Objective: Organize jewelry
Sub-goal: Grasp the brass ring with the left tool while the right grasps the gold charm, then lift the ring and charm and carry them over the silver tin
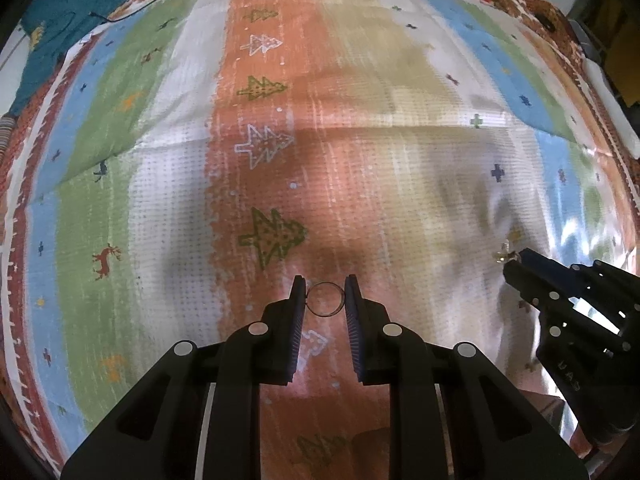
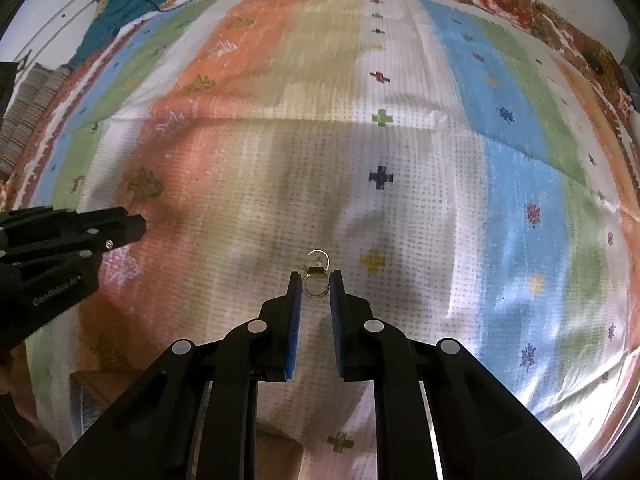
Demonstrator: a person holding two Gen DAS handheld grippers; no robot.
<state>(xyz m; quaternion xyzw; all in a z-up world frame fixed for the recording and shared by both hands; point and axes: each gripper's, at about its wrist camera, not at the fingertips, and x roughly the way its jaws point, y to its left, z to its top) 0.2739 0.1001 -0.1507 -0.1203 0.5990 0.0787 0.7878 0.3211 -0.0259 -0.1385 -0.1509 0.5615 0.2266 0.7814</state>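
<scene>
Striped, patterned bedspread [image 1: 360,152] covers the whole surface, trees and crosses printed on it. Nearest, left gripper [image 1: 326,300] pinches a thin plain ring [image 1: 325,299] between its pads, over the orange stripe; right gripper [image 2: 316,286] pinches a small ornate ring [image 2: 315,285] over the white stripe. Far back, teal garment [image 1: 68,28] lies at the bedspread's edge.
</scene>
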